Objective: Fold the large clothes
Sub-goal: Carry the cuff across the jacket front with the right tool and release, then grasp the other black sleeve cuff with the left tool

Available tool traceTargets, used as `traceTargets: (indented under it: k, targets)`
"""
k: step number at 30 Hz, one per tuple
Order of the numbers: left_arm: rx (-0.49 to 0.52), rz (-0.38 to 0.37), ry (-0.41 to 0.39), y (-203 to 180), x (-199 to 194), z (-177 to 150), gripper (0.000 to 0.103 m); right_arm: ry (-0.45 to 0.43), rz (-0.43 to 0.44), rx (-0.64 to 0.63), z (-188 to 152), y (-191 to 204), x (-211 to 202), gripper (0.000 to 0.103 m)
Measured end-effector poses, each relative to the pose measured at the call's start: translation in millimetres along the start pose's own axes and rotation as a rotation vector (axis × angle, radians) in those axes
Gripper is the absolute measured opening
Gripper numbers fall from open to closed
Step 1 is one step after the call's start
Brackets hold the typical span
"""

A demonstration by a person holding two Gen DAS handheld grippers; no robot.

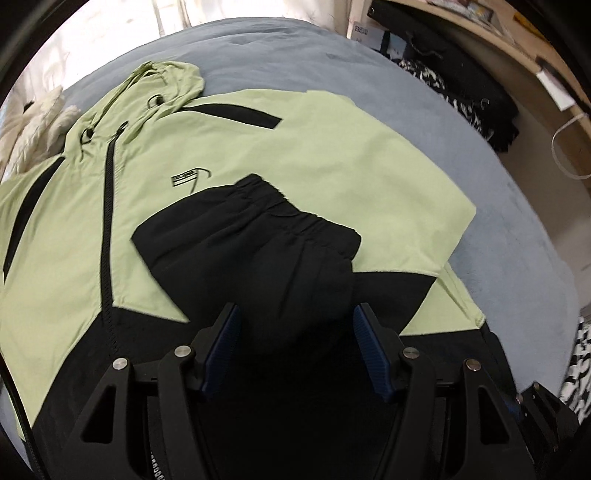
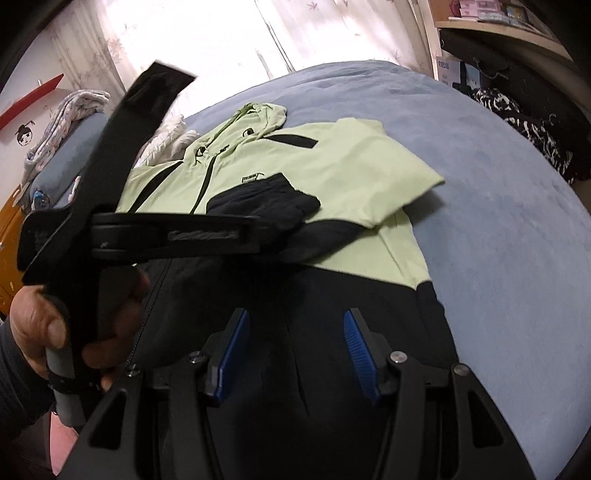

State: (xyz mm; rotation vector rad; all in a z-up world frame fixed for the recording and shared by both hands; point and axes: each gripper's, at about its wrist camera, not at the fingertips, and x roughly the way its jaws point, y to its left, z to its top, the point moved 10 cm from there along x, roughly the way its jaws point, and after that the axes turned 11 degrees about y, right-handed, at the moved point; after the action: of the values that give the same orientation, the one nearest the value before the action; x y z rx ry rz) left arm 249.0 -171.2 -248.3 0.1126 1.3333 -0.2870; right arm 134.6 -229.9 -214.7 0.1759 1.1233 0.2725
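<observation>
A light green and black hooded jacket (image 1: 303, 147) lies flat on a blue-grey bed, zipper up, hood at the far end. Its right sleeve is folded across the chest, with the black cuff (image 1: 258, 229) lying on the front. My left gripper (image 1: 295, 325) is open and empty, hovering just above the black sleeve end. In the right wrist view the jacket (image 2: 332, 158) lies ahead. My right gripper (image 2: 293, 332) is open and empty over the black lower part of the jacket (image 2: 295, 295). The left hand-held gripper body (image 2: 147, 229) crosses that view at the left.
The blue-grey bed cover (image 1: 509, 229) extends to the right of the jacket. White fluffy bedding (image 1: 33, 125) lies by the hood. Dark clothes and a patterned black-and-white fabric (image 2: 532, 136) sit beside the bed at the right, under a wooden shelf (image 2: 509, 29).
</observation>
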Motion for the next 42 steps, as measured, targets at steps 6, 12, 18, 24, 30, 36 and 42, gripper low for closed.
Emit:
traceTargets:
  k: [6,12,18,24,30,36,42]
  targets:
    - [0.053,0.109,0.022,-11.4,15.9,3.5,0.057,-0.002,0.008,0.002,-6.1,-3.0,2.0,0.054]
    - [0.120,0.183,-0.048,-9.2,-6.4,18.0,0.011,0.006,0.010,0.017,-9.8,-6.3,5.1,0.054]
    - [0.044,0.252,-0.335,33.7,-92.1,51.8,0.010,0.002,0.012,0.029,-9.6,-8.3,3.6,0.054]
    - [-0.349,0.191,-0.459,152.0,-121.8,25.0,0.012,0.002,0.003,0.030,-9.6,-7.2,3.8,0.054]
    - [-0.634,-0.149,-0.254,221.2,-49.8,-43.7,0.029,0.016,0.004,0.013,-7.0,-2.4,7.8,0.054]
    - [-0.674,-0.368,-0.252,236.5,-45.9,-56.0,0.056,0.021,0.011,-0.020,-2.6,10.3,10.8,0.054]
    - [-0.681,-0.495,-0.247,260.2,-51.9,-48.3,0.060,0.023,0.033,-0.055,9.2,24.8,6.9,0.054]
